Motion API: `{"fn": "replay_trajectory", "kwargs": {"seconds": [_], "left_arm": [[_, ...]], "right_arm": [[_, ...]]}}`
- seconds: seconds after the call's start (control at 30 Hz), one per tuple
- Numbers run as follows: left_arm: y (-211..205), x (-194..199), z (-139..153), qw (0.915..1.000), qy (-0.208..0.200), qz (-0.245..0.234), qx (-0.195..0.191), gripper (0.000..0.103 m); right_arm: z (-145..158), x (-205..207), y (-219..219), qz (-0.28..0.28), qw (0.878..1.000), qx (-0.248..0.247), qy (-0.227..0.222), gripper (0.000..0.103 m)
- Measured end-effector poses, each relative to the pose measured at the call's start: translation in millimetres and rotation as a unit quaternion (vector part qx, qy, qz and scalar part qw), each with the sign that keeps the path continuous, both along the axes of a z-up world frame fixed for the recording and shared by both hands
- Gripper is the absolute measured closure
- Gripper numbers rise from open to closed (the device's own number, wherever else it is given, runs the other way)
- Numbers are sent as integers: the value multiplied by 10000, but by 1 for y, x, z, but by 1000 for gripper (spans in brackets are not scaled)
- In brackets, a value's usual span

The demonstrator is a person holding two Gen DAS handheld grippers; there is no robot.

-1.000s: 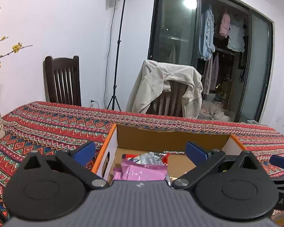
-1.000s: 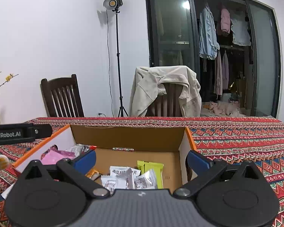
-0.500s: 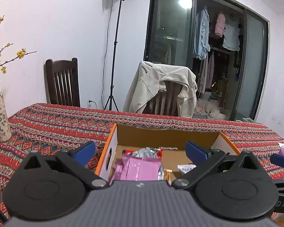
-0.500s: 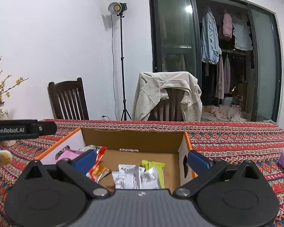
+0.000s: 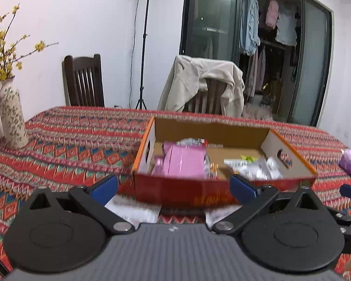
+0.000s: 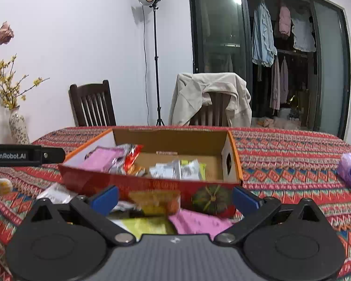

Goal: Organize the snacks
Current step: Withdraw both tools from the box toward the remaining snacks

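Left wrist view is showing the left gripper (image 5: 173, 186) spread wide and empty before the cardboard box (image 5: 187, 193), which is sitting mid-frame on the woven patterned tablecloth (image 5: 70, 140). Glossy pink packets (image 5: 183, 161) are lying inside. Right wrist view is showing the right gripper (image 6: 174, 197) likewise gaping, with crinkled packets (image 6: 199, 224) lying loose below the box front. A ceramic vase (image 5: 11, 119) is standing at left.

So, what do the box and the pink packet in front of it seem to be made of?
Box: apparently corrugated cardboard, with a matte brown inside, printed red outside and orange rim edges. Pink packet: probably thin plastic film; it looks soft and creased, but blur leaves this uncertain.
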State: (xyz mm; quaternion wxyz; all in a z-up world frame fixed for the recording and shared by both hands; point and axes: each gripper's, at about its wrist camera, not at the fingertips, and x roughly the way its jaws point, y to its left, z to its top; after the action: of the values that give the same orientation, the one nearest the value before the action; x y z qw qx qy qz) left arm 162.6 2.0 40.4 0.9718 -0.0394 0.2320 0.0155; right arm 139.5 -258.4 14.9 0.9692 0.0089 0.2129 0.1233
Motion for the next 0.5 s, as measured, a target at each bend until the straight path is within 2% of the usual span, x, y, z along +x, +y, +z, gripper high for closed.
{"fn": "replay_trajectory", "kwargs": {"seconds": [0.5], "left_arm": [[7,-37,-41,9974,708,139,2,0]], "right_arm": [[-32,-40,1,153,9986,-72,494,0]]}}
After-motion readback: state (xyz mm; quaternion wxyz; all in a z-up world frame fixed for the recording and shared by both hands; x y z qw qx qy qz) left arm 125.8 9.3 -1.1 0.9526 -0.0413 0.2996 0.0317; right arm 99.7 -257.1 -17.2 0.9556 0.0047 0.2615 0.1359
